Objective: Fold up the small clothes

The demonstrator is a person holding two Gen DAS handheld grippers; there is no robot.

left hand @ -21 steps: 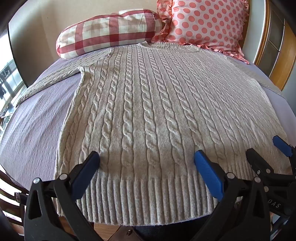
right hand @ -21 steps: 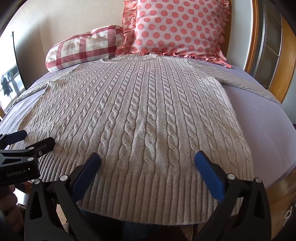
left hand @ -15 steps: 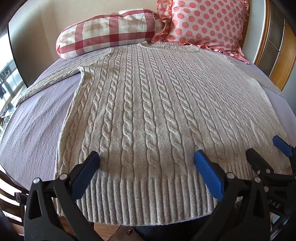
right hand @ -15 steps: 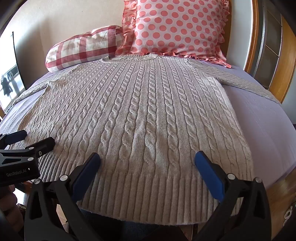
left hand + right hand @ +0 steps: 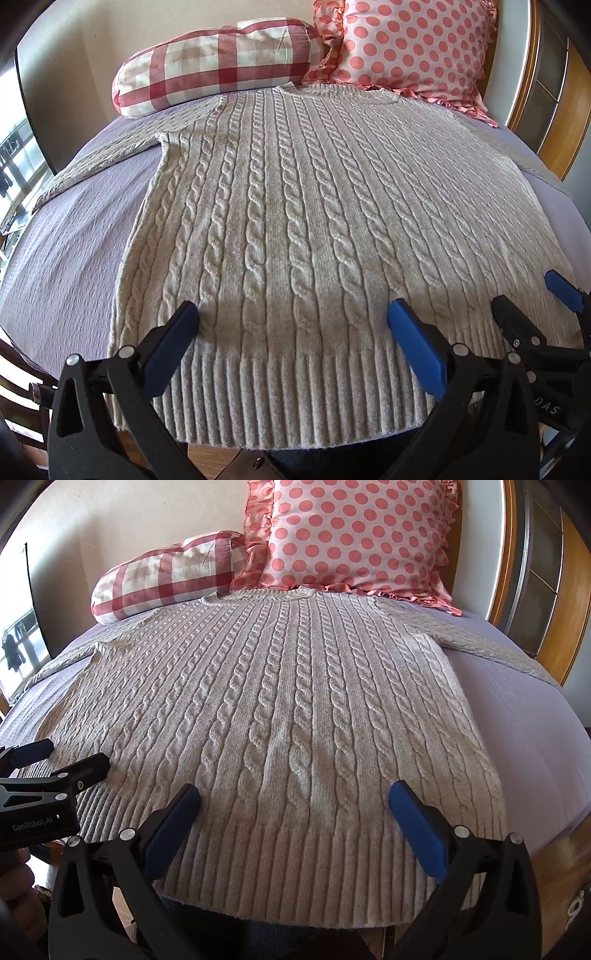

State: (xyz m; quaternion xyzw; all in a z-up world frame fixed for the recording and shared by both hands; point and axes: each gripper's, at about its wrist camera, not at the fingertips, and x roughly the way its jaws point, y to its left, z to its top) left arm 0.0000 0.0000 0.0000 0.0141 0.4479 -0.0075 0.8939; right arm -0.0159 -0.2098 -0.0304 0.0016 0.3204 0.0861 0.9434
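A beige cable-knit sweater (image 5: 295, 221) lies flat and face up on a lilac bedspread (image 5: 74, 258), sleeves spread out to both sides, ribbed hem nearest me. It also shows in the right wrist view (image 5: 280, 716). My left gripper (image 5: 293, 325) is open and empty, hovering just above the hem, left of centre. My right gripper (image 5: 295, 805) is open and empty above the hem, right of centre. Each gripper shows at the edge of the other's view: the right gripper (image 5: 532, 299) and the left gripper (image 5: 66, 757).
A red-and-cream checked bolster pillow (image 5: 218, 62) and a pink polka-dot pillow (image 5: 410, 48) lean at the head of the bed, just beyond the sweater's collar. A wooden frame (image 5: 565, 96) stands at the right. A window is at the left.
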